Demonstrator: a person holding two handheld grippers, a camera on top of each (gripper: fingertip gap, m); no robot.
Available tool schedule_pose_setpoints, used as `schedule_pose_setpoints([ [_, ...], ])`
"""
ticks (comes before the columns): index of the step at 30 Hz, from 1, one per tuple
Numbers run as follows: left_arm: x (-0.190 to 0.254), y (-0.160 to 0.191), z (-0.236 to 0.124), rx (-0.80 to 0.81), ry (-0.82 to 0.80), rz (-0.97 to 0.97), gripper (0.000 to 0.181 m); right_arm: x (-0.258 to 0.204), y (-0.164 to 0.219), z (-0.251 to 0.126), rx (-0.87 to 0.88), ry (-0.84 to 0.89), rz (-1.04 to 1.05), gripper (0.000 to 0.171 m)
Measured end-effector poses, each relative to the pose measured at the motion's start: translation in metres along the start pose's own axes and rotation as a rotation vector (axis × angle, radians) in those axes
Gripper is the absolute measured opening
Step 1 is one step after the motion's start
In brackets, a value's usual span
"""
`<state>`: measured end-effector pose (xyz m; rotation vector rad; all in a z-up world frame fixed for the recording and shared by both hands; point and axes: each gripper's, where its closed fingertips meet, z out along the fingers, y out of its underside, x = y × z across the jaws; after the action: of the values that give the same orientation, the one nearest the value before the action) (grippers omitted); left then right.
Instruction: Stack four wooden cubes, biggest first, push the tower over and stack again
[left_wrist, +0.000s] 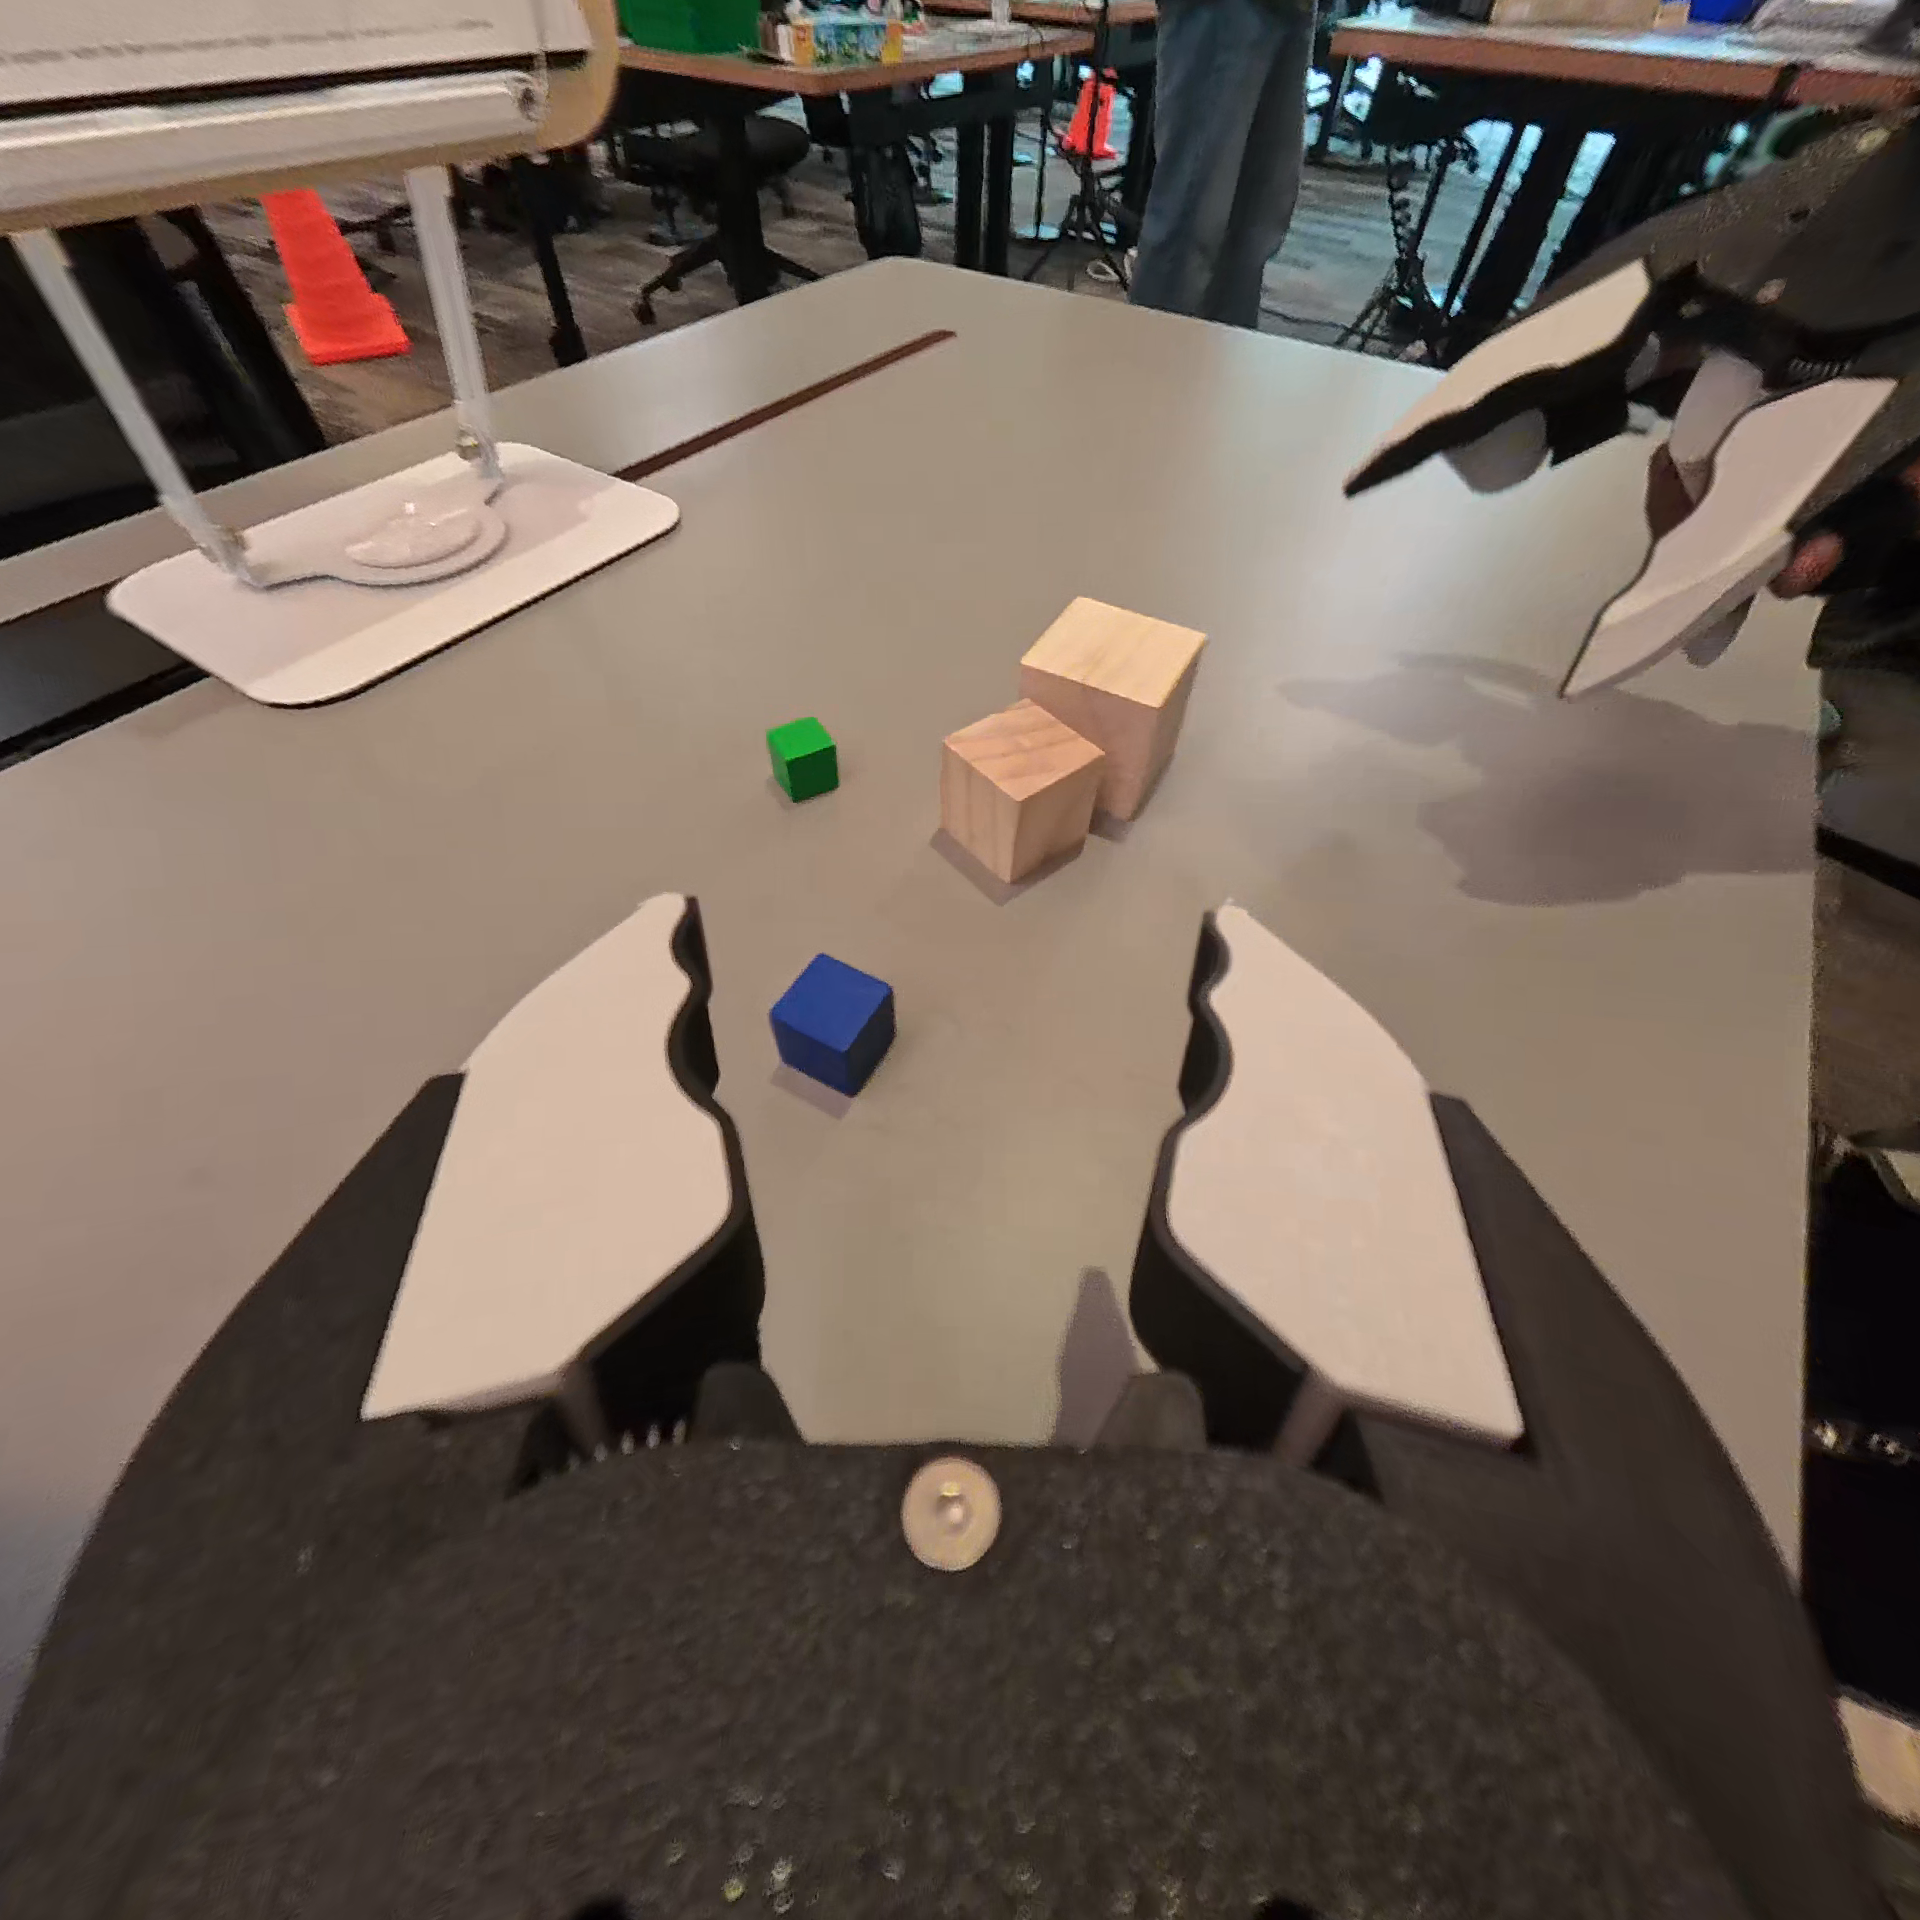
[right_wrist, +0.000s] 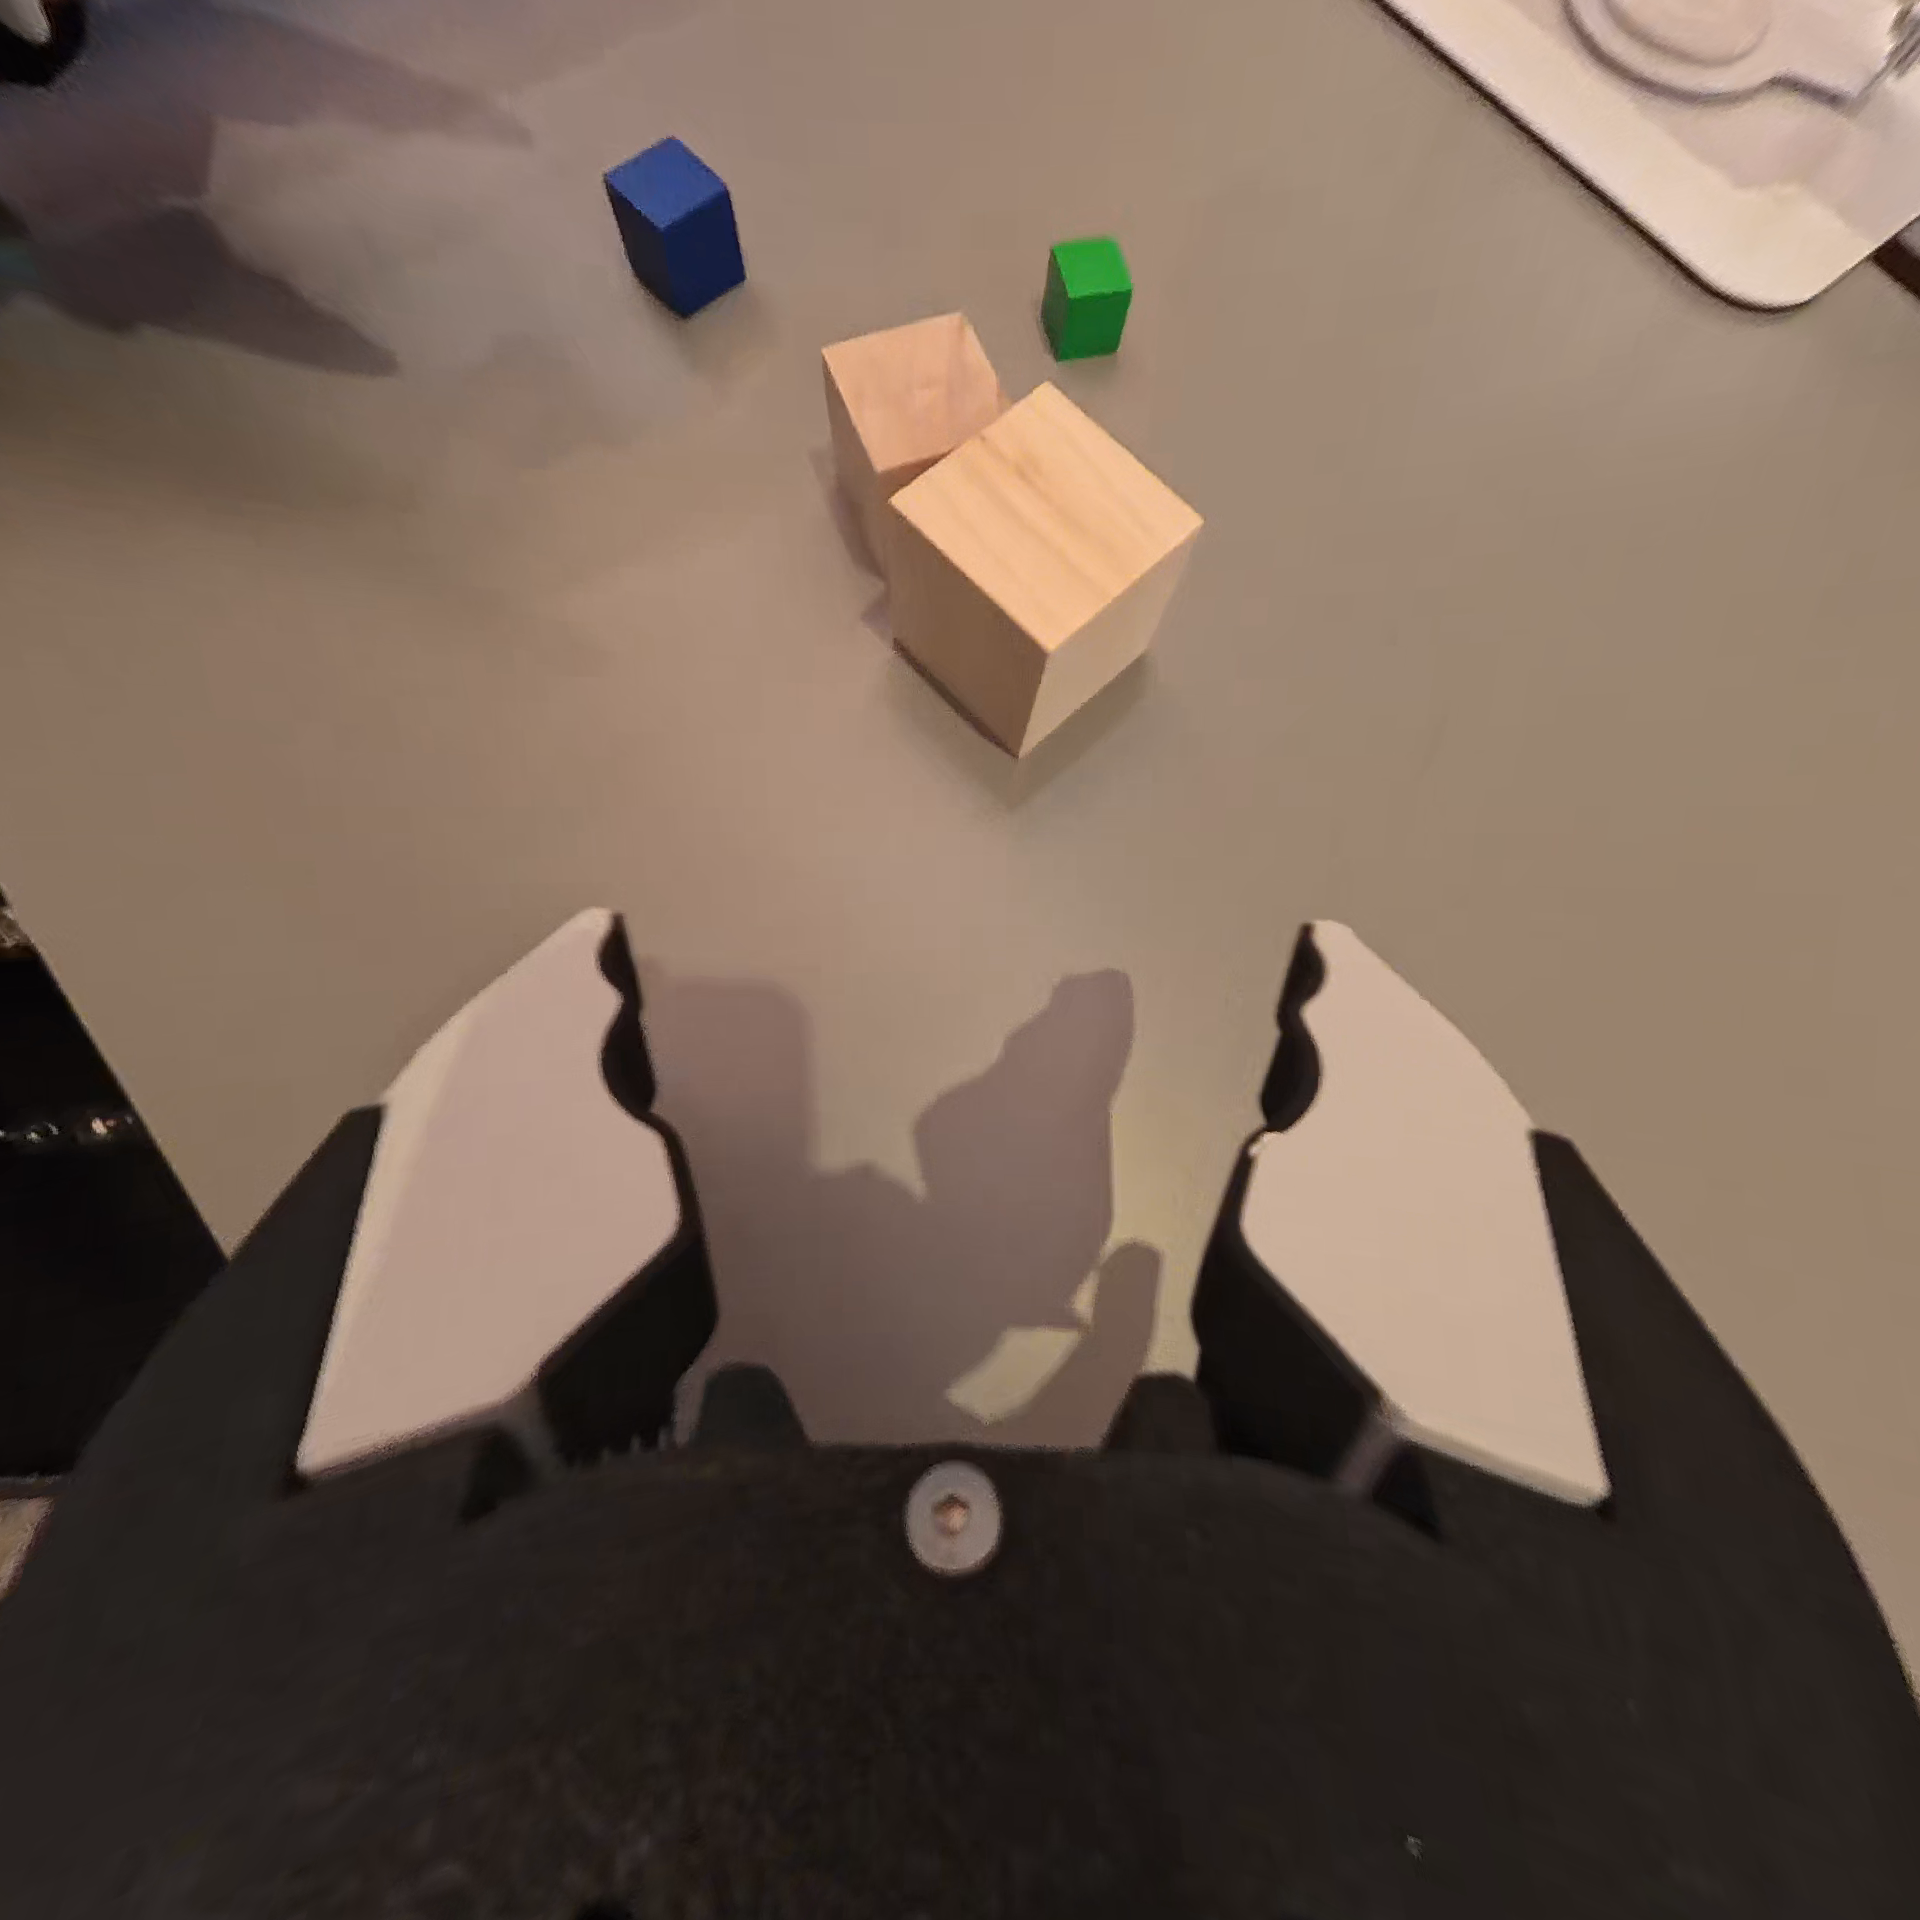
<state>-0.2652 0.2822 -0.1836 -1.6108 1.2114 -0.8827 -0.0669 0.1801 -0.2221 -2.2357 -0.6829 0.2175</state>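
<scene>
**Cubes scattered flat on a grey table, both grippers spread and empty**

Four cubes sit apart on the grey table (left_wrist: 312, 935), none stacked. Being cubes, they have no long axis; each rests flat on one face, turned corner-on to both cameras. The largest plain wooden cube (left_wrist: 1117, 696) and the medium wooden cube (left_wrist: 1018, 795) stand just beside each other, apparently touching at one edge. The small green cube (left_wrist: 802, 758) sits near them on its own. The blue cube (left_wrist: 833, 1023) lies apart from the rest, just ahead of the left gripper (left_wrist: 956, 925), whose fingers are spread wide with nothing between them.

From the left wrist view, the right gripper (left_wrist: 1455, 582) hangs above the table at the right edge, fingers parted, holding nothing. This view alone shows the room: desks, office chairs, an orange cone (left_wrist: 332, 281) on the floor, a person's legs (left_wrist: 1216, 156), and a white stand base (left_wrist: 416, 582) with clear legs on the table.

The right wrist view looks steeply down. It shows only tabletop, the four cubes, a corner of the white base, and the gripper's shadow (right_wrist: 883, 1195).
</scene>
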Motion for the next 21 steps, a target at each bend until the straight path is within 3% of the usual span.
schedule_pose_setpoints([
  [4, 0.015, 0.009, 0.007, -0.085, 0.045, 0.077, 0.092, -0.010, 0.006, -0.020, 0.116, -0.006, -0.031, 0.130],
  [8, 0.024, 0.002, 0.018, -0.150, 0.123, 0.167, 0.088, -0.021, 0.010, -0.038, 0.232, -0.023, -0.054, 0.131],
  [21, 0.024, 0.005, 0.087, -0.680, 0.438, 0.513, 0.070, -0.025, 0.038, -0.057, 0.217, -0.050, -0.074, 0.130],
])
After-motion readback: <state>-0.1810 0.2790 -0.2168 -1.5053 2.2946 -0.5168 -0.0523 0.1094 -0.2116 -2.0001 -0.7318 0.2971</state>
